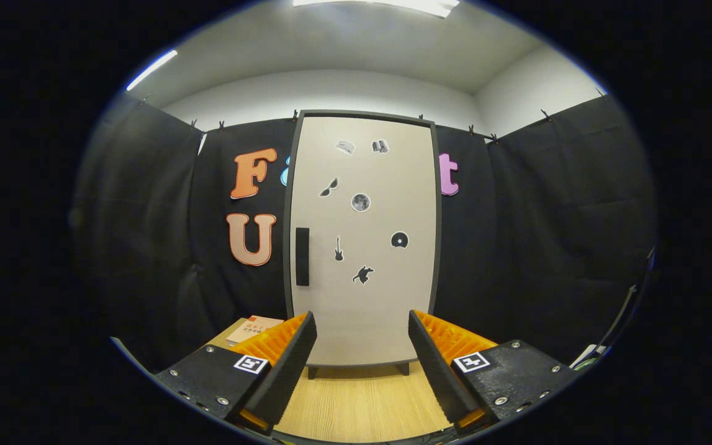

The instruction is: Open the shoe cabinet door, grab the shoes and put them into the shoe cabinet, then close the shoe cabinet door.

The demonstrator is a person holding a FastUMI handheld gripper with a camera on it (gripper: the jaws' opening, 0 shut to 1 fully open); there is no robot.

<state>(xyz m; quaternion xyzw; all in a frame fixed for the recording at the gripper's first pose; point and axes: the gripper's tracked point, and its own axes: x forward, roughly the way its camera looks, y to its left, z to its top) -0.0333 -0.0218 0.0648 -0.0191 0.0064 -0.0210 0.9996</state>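
Door-opening is the step in hand: the tall beige shoe cabinet door (365, 235), dotted with small dark stickers, is seen shut, standing beyond the claw (362, 352) on the pale wooden counter (362, 408). The claw is held spread, with nothing pinched between its fingers. The black vertical handle (302, 256) near the door's left edge must be reached next, it is judged, and pulled outward. An orange book (256, 327) is noted beside the cabinet's left foot.

Single fisheye view, mounted on claw (362, 364), looking forward along spread, empty fingers; low over table (362, 402), facing closed shoe cabinet door (365, 247) head-on, near.
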